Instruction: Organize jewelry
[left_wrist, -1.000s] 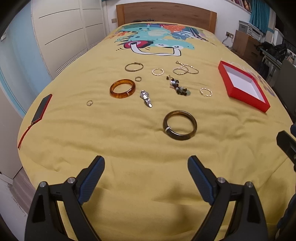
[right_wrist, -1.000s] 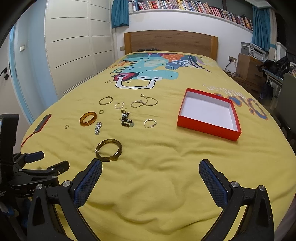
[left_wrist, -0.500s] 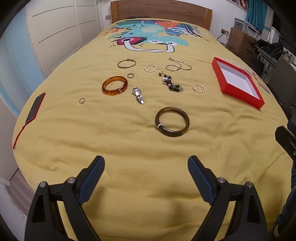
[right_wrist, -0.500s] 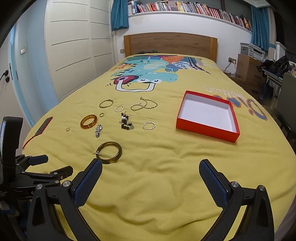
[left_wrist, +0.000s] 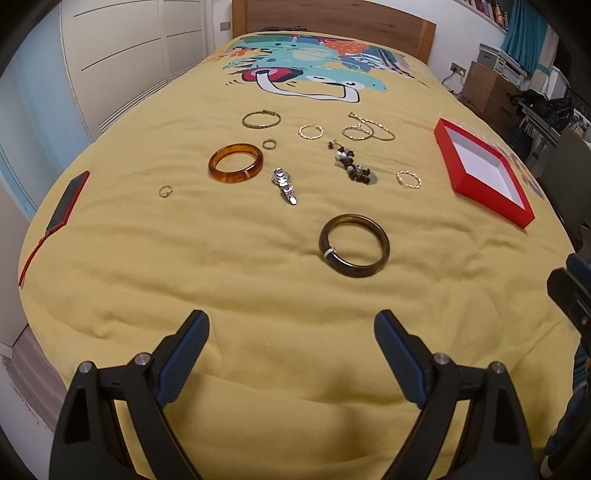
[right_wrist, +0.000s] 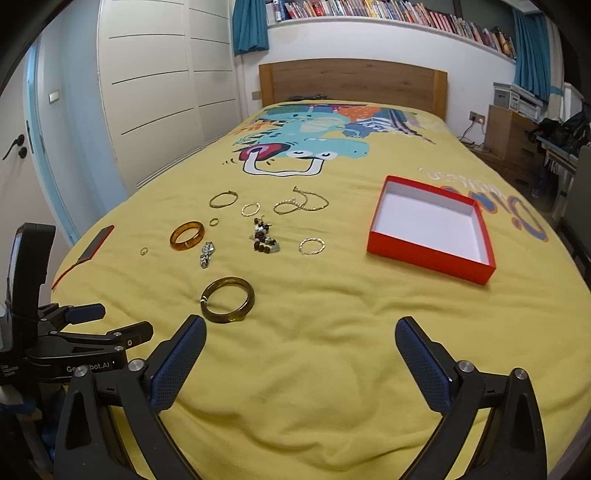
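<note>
Both claws are hovering wide apart and carrying nothing over the near end of a yellow bedspread (right_wrist: 332, 369), the left gripper (left_wrist: 291, 339) at the bottom of its own view and the right gripper (right_wrist: 301, 345) at the bottom of its view, each likely being kept spread ready for a first pick. The jewelry is lying loose across the middle of both frames: a dark bangle (left_wrist: 354, 245) nearest the claws, an amber bangle (left_wrist: 235, 163) up and to the left of it, a silver clip (left_wrist: 284, 180) between them, a bead string (left_wrist: 352, 165) above center, and thin gold hoops (left_wrist: 364, 129) in a row toward the top. 1 tiny ring (left_wrist: 164, 191) is sitting apart at left. A red box (right_wrist: 432, 236), open and with nothing in it, is waiting at right of center in the right view, well apart from the pieces, apparently as the place where they are meant to go. None has yet been moved in. The dark bangle, being closest and thick-rimmed, looks the easiest first grab; the thin hoops lying flat on soft fabric may be harder to pinch.
</note>
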